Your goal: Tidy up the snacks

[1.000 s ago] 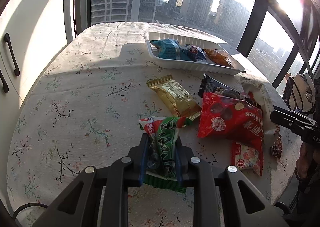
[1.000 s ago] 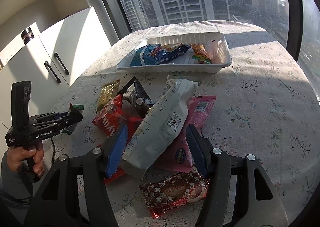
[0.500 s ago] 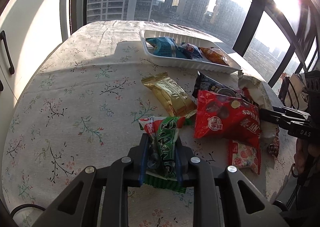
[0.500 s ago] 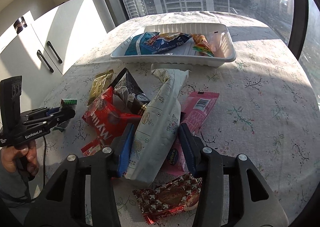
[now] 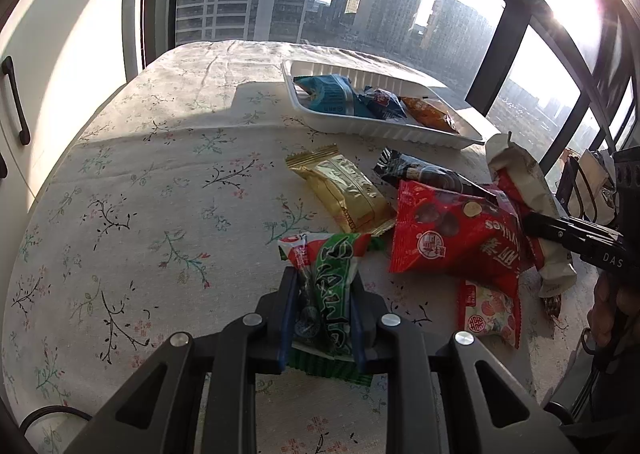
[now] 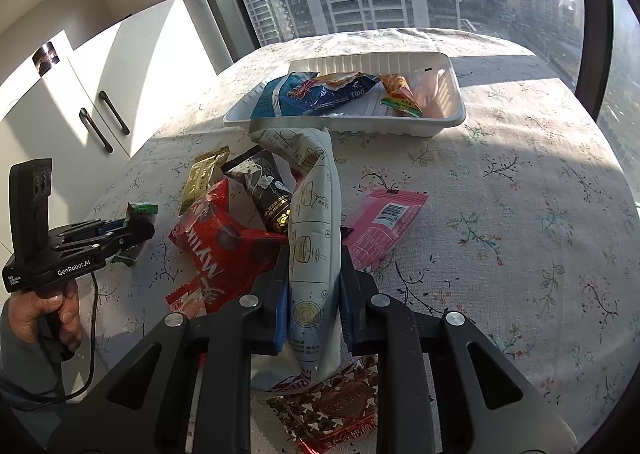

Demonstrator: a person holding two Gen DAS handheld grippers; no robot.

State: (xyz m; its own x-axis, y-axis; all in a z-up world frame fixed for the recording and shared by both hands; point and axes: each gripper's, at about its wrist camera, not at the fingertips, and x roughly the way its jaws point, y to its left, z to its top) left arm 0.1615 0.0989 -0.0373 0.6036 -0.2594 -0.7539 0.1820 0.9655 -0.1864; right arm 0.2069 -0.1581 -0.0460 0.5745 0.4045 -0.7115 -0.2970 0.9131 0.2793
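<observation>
The round table (image 6: pixel 520 182), under a floral cloth, carries a white ribbed tray (image 6: pixel 448 122) at its far side, already holding a blue packet, a dark blue packet and an orange one. Between tray and operator lies the unsorted heap: a red chocolate bag (image 5: pixel 452 230), a gold wrapper (image 5: pixel 344 190), a black pouch (image 6: pixel 268 190), a pink sachet (image 6: pixel 380 230) and a heart-print chocolate packet (image 6: pixel 340 410). The right gripper (image 6: pixel 312 290) is clamped across the lower part of a long pale-blue-and-white pouch (image 6: pixel 316 214); the pouch's long axis runs straight ahead from the jaws, its far end reaching close to the tray's near rim — whether it touches cannot be told. The left gripper (image 5: pixel 322 306) is closed on a green-and-red snack packet (image 5: pixel 332 274), likewise lengthwise between the fingers, on the near left edge of the heap. Judgement: the tray lies directly forward of the right gripper and forward-right of the left — the right is the nearer. The long pouch points end-on at the tray's long side, so it probably needs lifting over the rim and turning to lie along the free space there.
</observation>
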